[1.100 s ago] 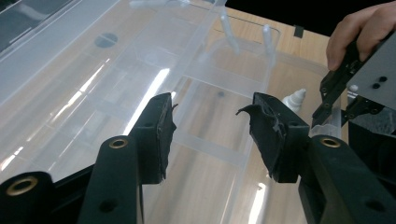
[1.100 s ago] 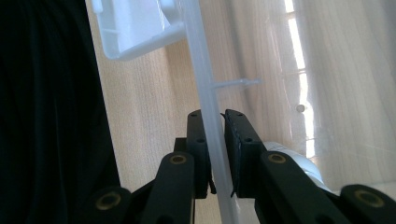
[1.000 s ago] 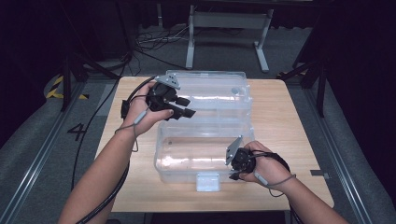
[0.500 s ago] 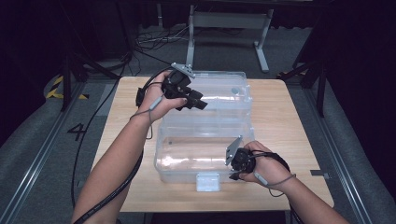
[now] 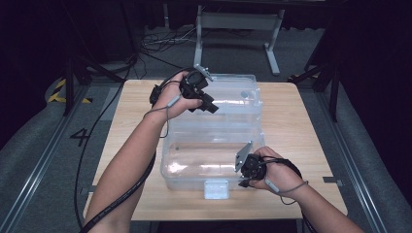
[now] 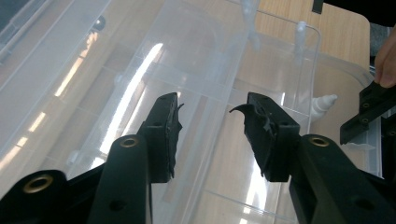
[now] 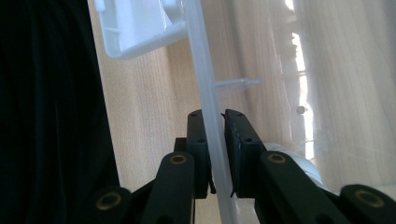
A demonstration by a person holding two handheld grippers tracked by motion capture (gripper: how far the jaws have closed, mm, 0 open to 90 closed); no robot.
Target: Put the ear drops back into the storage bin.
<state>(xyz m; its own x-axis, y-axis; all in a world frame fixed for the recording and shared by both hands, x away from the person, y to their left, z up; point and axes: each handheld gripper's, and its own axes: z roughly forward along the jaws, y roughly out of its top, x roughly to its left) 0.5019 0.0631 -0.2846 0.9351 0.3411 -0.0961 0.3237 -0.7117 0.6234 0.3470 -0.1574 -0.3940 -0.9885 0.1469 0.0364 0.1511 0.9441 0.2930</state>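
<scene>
Clear plastic box (image 5: 214,145), no readable label, right gripper (image 7: 214,154) clamping its wall

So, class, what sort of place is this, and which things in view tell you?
Probably a lab or recording workspace, not a home: a lone wooden table holding a clear plastic box, cables trailing across grey floor, a metal stand behind, and dark surroundings.

Light falls from above onto the worktop (image 5: 291,126), which is bright while the floor around it sinks into near-black. White glare streaks run across the clear plastic box (image 5: 214,145). In both gripper views the near black jaws look soft, slightly out of focus.
</scene>
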